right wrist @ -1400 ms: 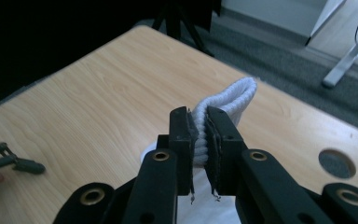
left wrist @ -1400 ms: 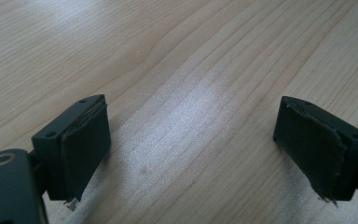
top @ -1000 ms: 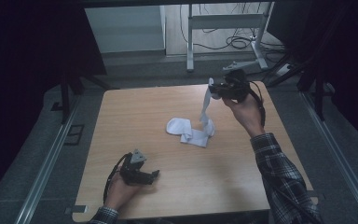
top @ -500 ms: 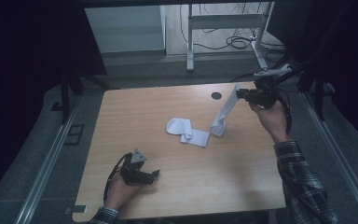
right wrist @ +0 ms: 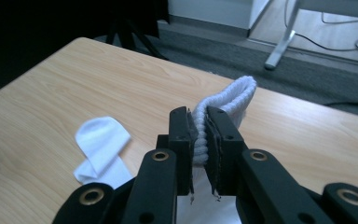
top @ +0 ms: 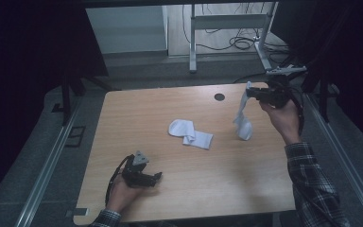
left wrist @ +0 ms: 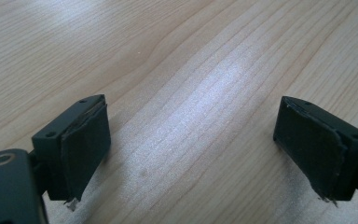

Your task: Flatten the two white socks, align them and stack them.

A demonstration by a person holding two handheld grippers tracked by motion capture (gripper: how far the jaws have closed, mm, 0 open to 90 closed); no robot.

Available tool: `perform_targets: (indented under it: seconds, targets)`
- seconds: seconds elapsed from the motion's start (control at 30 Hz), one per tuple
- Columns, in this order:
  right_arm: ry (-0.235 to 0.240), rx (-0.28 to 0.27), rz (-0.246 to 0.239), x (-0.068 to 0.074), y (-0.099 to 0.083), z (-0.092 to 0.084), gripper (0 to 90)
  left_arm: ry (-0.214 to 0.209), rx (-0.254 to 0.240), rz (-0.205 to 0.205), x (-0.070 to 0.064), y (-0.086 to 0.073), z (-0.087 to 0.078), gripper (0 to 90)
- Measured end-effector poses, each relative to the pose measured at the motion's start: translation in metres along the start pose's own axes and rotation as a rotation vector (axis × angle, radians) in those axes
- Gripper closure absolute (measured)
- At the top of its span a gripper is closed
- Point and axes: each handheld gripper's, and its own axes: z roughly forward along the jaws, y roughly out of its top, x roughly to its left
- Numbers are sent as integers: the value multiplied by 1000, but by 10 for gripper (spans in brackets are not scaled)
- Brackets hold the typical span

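Nearest the person, the left gripper [top: 144, 178] rests low on the light wooden table [top: 137, 118] close to its near edge, its two black jaws spread wide with only bare wood grain between them. Farther in, near the table's middle, a folded white sock [top: 190, 135] lies flat. Beyond it, toward the far right corner, the right gripper [top: 251, 91] is raised above the table, its jaws pinched tight on the ribbed cuff of a second white knitted sock [top: 242, 120], which hangs down with its toe just at the tabletop.
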Motion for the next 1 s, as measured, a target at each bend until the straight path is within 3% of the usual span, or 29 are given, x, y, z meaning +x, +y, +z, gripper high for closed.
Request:
perform_targets:
  seconds: [0.23,0.4,0.57,1.0]
  targets:
    - [43,-37,-61,36,35,9,801,0,1,1,0,0,0,109]
    - [37,-57,-78,41,42,0,801,0,1,1,0,0,0,109]
    - [12,-15,-37,19,20,7,801,1,1,2,0,0,0,110]
    - [-56,112,72,-41,-64,23,798,-1,3,-6,0,0,0,110]
